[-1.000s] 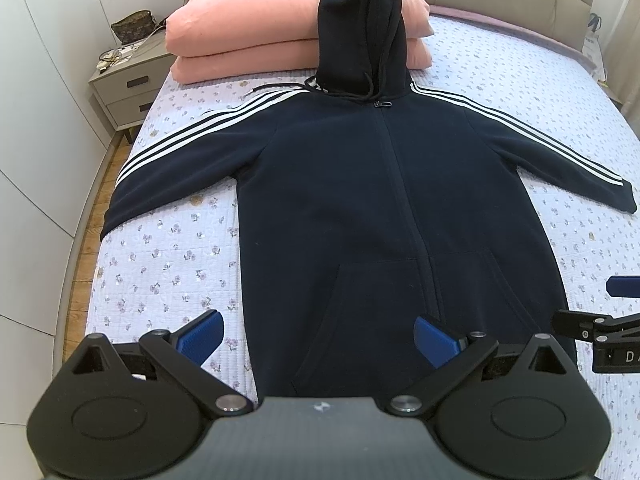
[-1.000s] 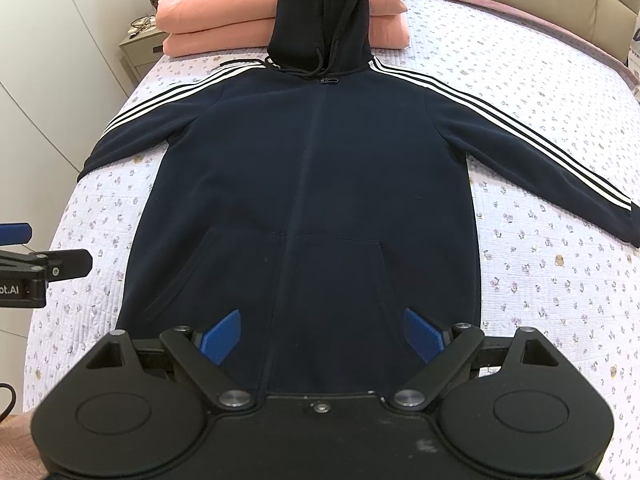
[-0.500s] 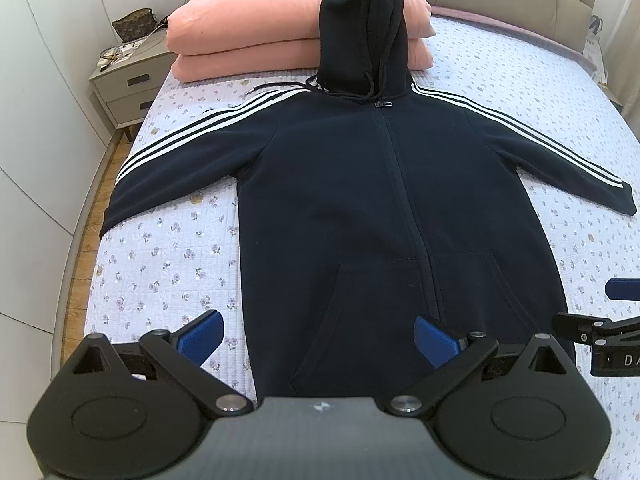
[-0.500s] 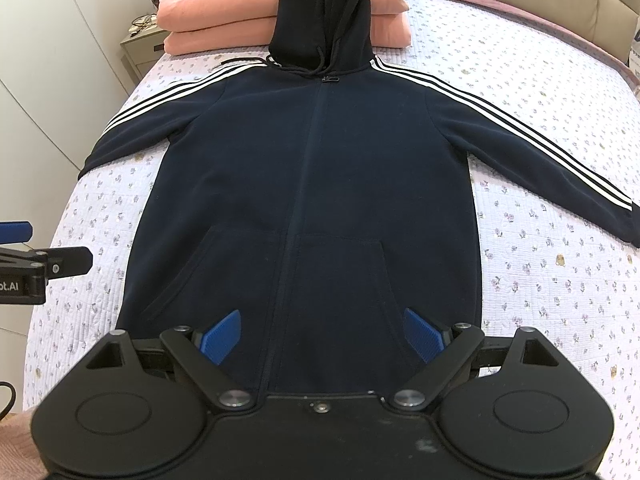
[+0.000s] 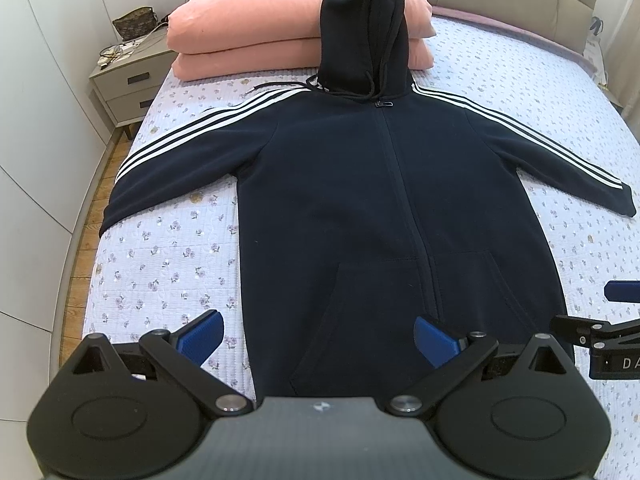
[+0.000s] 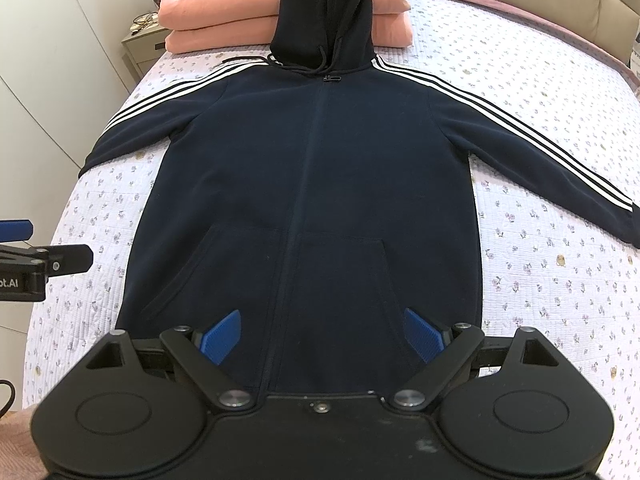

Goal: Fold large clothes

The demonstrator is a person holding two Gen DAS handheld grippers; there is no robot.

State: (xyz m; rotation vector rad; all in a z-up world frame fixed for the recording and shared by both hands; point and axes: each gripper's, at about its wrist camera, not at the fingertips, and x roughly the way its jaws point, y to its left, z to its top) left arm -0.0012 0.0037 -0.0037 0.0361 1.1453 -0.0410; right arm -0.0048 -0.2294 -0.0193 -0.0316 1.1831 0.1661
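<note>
A navy zip hoodie [image 5: 360, 200] with white sleeve stripes lies flat, front up, on the bed, sleeves spread to both sides; it also shows in the right wrist view [image 6: 320, 180]. Its hood [image 5: 366, 28] rests up against the pink pillows. My left gripper [image 5: 318, 338] is open and empty above the hem's left part. My right gripper [image 6: 322, 336] is open and empty above the hem's middle. Each gripper shows at the edge of the other's view: the right gripper [image 5: 612, 320], the left gripper [image 6: 24, 256].
The bed [image 5: 160, 264] has a lilac flowered quilt. Two stacked pink pillows [image 5: 256, 36] lie at the headboard. A grey nightstand [image 5: 128, 84] with a bag stands at the far left beside white cupboards [image 5: 36, 120]. Wooden floor runs along the bed's left edge.
Both views have shifted very slightly toward the hoodie. The hoodie has not moved and both grippers stay open.
</note>
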